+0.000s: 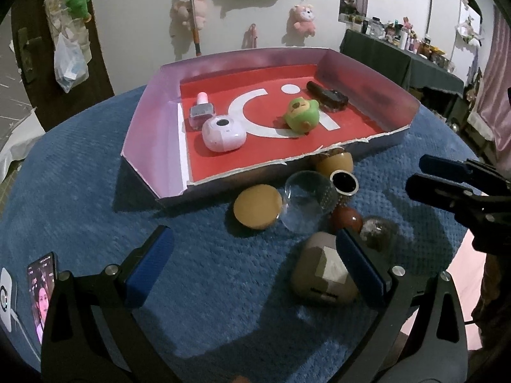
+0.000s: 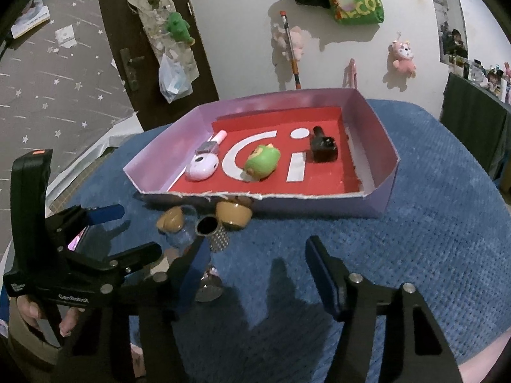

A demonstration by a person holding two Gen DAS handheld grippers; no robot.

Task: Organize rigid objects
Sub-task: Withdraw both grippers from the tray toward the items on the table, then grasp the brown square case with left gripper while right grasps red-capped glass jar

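Tray (image 1: 153, 121), red floor, low torn front wall: holds nail polish (image 1: 201, 110), pink case (image 1: 223, 134), green toy (image 1: 301, 115), black piece (image 1: 327, 95). Loose items crowd just before that wall: tan dome (image 1: 257, 206), clear ball (image 1: 303, 206), metal cup (image 1: 344, 183), beige box (image 1: 322, 269). Left gripper (image 1: 252, 261): fingers wide, empty, one pad beside the box. Right gripper (image 2: 255, 274): fingers half apart, nothing between. Advice: centre on one item, lift clear of the wall. Open cloth (image 2: 415, 239) lies right.
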